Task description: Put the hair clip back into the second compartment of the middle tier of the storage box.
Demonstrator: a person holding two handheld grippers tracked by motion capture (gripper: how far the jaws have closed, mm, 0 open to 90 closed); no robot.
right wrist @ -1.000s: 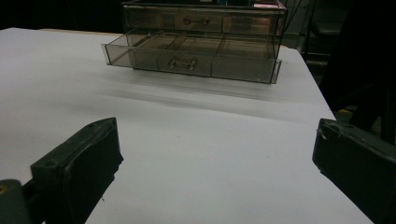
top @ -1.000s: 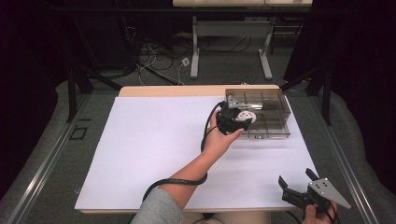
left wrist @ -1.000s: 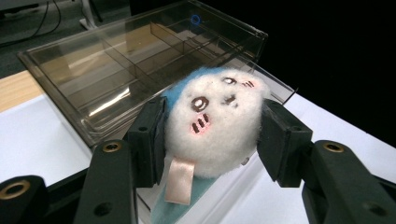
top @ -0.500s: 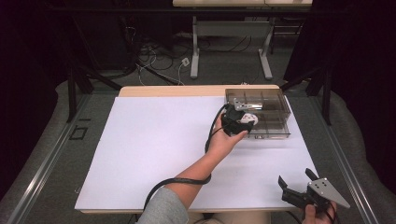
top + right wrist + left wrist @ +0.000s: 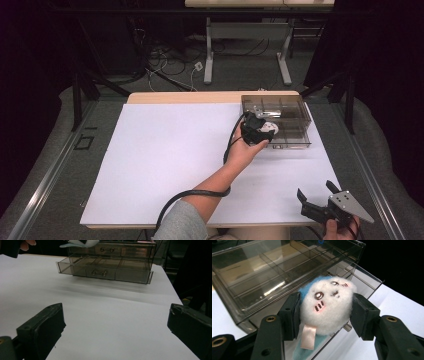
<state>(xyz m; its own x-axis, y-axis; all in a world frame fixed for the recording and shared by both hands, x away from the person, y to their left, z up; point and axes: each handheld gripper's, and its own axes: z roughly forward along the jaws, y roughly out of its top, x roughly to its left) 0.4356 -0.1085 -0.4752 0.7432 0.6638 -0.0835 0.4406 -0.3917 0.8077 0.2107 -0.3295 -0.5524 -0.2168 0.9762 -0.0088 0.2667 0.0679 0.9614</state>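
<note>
Fingers (image 5: 292,315) of the left gripper (image 5: 325,312) press on both flanks of a small white plush toy (image 5: 328,303) with a blue back, a stitched face and a pale ribbon tab hanging below; the grip looks firm and centred. In the high view the left gripper (image 5: 257,129) carries the plush toy (image 5: 270,127) over the front of a smoked clear plastic drawer organiser (image 5: 290,112) at the far right of the desk (image 5: 165,150). Against the frames from a second and half a second earlier, the hand has advanced a little further forward and to the right, so the toy now sits above the pulled-out lower drawer (image 5: 100,266) rather than short of it. Judgement: transport is nearly done and the placing step is at hand; release should wait until the toy is lowered inside one compartment, since the dividers are narrow and the ribbon could catch a wall.

Right gripper (image 5: 320,207) is held near the front right corner of the desk, well apart from the organiser, fingers (image 5: 43,327) spread wide with nothing between them. It has not shifted over the same interval.
</note>
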